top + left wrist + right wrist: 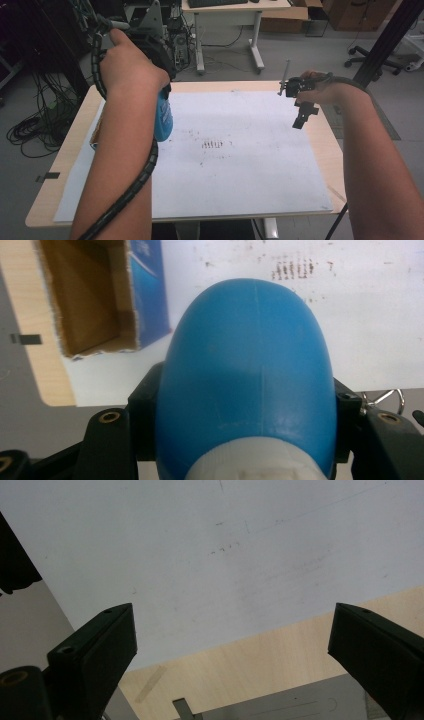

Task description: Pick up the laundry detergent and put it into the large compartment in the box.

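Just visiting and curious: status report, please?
Left gripper shut on blue bottle, held above the white sheet. Right gripper open, empty. Open cardboard box beside the bottle; nothing blocking.

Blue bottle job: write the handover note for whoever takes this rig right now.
Left gripper: shut on the blue bottle, held above the white sheet, clear of it.
Right gripper: open, nothing between the jaws, over the sheet's right edge.
Open cardboard box: at the table's left edge, looks empty as far as its inside shows.
Done: bottle gripped and off the table.
Left: where it goes is unclear; probably set it down on the sheet or in the box.
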